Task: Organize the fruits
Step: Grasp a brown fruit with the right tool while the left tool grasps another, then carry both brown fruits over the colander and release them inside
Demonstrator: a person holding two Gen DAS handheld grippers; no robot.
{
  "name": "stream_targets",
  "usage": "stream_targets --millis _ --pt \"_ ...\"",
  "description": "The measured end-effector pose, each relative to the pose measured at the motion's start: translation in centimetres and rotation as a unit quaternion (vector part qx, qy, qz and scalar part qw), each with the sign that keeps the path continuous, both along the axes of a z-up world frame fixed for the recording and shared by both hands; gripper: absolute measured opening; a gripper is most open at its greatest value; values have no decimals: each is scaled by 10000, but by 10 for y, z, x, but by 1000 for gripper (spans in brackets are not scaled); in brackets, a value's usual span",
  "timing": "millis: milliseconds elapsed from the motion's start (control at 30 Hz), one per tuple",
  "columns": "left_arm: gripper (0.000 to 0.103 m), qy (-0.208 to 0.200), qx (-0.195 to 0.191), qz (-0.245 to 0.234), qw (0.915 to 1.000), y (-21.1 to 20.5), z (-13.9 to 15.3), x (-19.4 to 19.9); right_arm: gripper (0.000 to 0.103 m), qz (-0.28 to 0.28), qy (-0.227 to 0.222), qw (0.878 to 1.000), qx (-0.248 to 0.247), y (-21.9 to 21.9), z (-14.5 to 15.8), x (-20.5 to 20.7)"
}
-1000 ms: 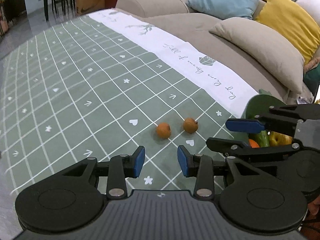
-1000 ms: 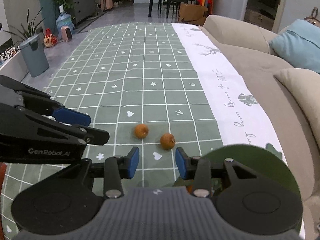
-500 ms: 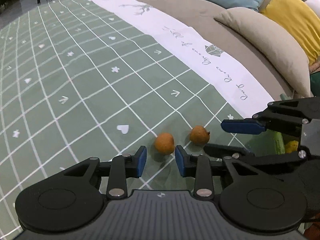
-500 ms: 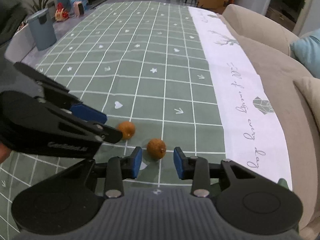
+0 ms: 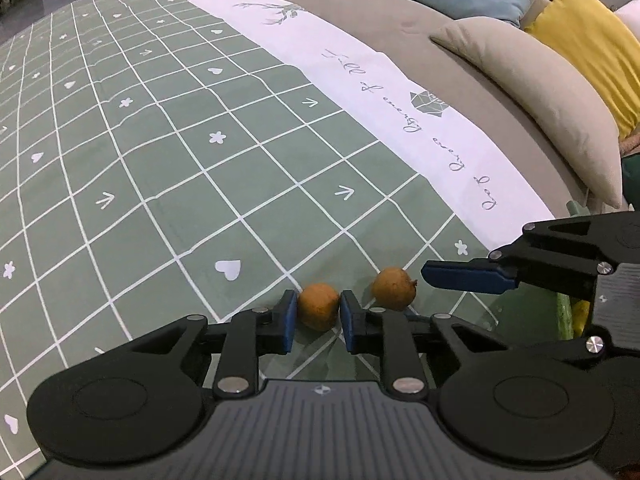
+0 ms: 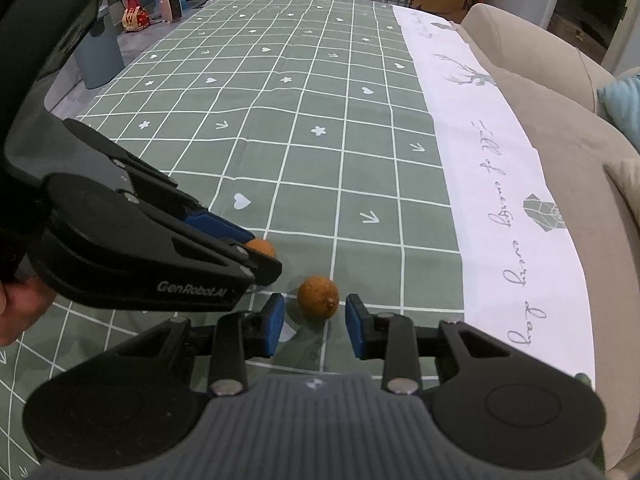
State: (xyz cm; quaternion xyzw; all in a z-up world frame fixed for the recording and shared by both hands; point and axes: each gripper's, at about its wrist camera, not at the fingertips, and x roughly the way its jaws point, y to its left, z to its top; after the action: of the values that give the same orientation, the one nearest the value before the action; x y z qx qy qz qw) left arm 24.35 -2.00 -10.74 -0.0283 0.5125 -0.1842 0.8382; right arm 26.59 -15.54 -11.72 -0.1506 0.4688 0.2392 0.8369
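Two small brown fruits are lying side by side on the green checked tablecloth point(image 5: 168, 184), both near the cloth's white printed border point(image 5: 400, 92), with the sofa point(image 5: 460, 64) running just beyond that border.

The left gripper point(image 5: 318, 316) is sitting low over the cloth with its blue pads touching either side of the left fruit point(image 5: 319, 311), so it is clamped on that fruit or very nearly so. From the right wrist view the same fruit point(image 6: 262, 247) is peeping out from behind the left gripper's black fingers.

The right gripper point(image 6: 314, 326) is holding its jaws apart around the right fruit point(image 6: 318, 297), which is lying between the blue pads with a clear gap on each side; neither pad is touching it. This fruit point(image 5: 394, 293) is resting just beside the left one, closer to the white border, its little stem tip pointing toward that border. A beige cushion point(image 5: 540, 92) is leaning on the sofa, beyond the border.
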Motion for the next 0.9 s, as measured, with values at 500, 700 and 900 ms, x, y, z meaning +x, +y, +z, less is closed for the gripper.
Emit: stream_targets --millis 500,700,900 --pt "25 -47 -337 743 9967 44 28 -29 21 -261 34 9994 -202 12 -11 10" --pt "25 -126 -363 839 9957 48 41 -45 20 -358 -32 9993 -111 15 -3 6" --pt "25 -303 -432 922 9943 48 62 -65 20 -636 -173 9973 319 16 27 -15"
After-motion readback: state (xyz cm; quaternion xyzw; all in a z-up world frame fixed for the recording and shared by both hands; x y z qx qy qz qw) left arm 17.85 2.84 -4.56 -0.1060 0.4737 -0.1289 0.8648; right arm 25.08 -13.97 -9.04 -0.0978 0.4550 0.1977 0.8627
